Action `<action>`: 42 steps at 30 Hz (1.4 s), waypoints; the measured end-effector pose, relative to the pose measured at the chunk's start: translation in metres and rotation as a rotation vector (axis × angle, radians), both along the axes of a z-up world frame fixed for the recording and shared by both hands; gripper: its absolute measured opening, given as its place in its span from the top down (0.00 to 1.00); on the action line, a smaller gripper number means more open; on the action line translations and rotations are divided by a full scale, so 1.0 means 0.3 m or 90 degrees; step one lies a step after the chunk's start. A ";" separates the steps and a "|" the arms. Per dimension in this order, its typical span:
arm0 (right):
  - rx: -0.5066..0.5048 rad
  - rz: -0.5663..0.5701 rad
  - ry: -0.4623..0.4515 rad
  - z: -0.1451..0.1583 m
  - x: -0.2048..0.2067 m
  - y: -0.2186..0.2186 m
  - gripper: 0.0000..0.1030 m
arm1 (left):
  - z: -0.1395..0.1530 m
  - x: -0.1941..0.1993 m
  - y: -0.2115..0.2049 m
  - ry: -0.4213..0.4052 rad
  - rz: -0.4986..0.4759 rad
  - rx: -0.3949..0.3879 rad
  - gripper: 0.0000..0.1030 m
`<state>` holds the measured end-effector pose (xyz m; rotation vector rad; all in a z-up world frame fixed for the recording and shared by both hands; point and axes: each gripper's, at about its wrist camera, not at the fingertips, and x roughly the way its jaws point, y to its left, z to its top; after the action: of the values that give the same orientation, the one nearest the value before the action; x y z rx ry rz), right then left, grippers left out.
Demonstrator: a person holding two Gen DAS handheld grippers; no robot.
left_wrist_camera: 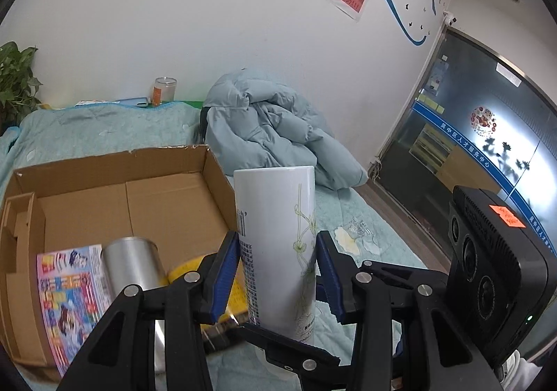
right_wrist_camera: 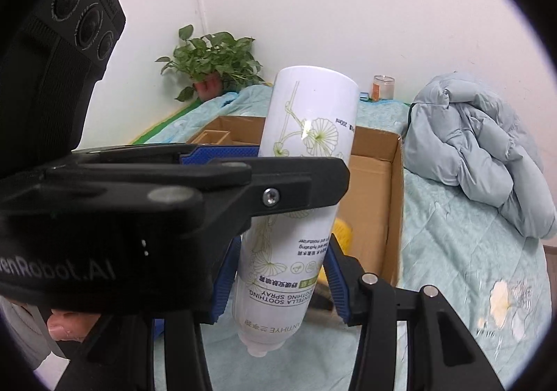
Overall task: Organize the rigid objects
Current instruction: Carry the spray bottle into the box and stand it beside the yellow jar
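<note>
Holding a tall white spray bottle with green flower print (left_wrist_camera: 278,245) upside down, cap toward the quilted pale-green bedspread (left_wrist_camera: 358,213), both tools seem to meet on it. The left gripper (left_wrist_camera: 278,272) has its blue-padded fingers (left_wrist_camera: 224,272) closed against the bottle's middle. The right gripper (right_wrist_camera: 280,272) brackets it lower, near the cap; whether its pads truly press I cannot tell. Beside the bottle sits an open brown cardboard box (left_wrist_camera: 115,165), already holding a silver metal can (left_wrist_camera: 132,265), a colourful printed packet (left_wrist_camera: 69,297) and something yellow (left_wrist_camera: 195,272). I'd judge a handover underway: release one grip only once the other is firm, then keep the bottle steady while swinging it over the box wall.
</note>
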<state>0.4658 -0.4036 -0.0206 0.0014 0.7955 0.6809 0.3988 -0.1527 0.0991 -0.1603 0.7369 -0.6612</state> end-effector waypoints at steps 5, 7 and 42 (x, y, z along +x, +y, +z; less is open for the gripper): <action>-0.015 0.005 0.023 -0.032 0.106 -0.003 0.55 | -0.037 0.152 -0.049 0.023 0.001 -0.006 0.59; -0.024 0.009 0.031 -0.047 0.146 -0.001 0.55 | -0.066 0.218 -0.057 0.047 0.005 -0.018 0.59; -0.106 -0.063 0.207 -0.317 0.332 -0.045 0.57 | -0.446 0.415 -0.217 0.219 -0.024 0.060 0.43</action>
<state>0.5653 -0.4170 -0.1157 0.0002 1.1554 0.5253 0.5233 -0.2177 -0.0346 -0.1769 1.1017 -0.6403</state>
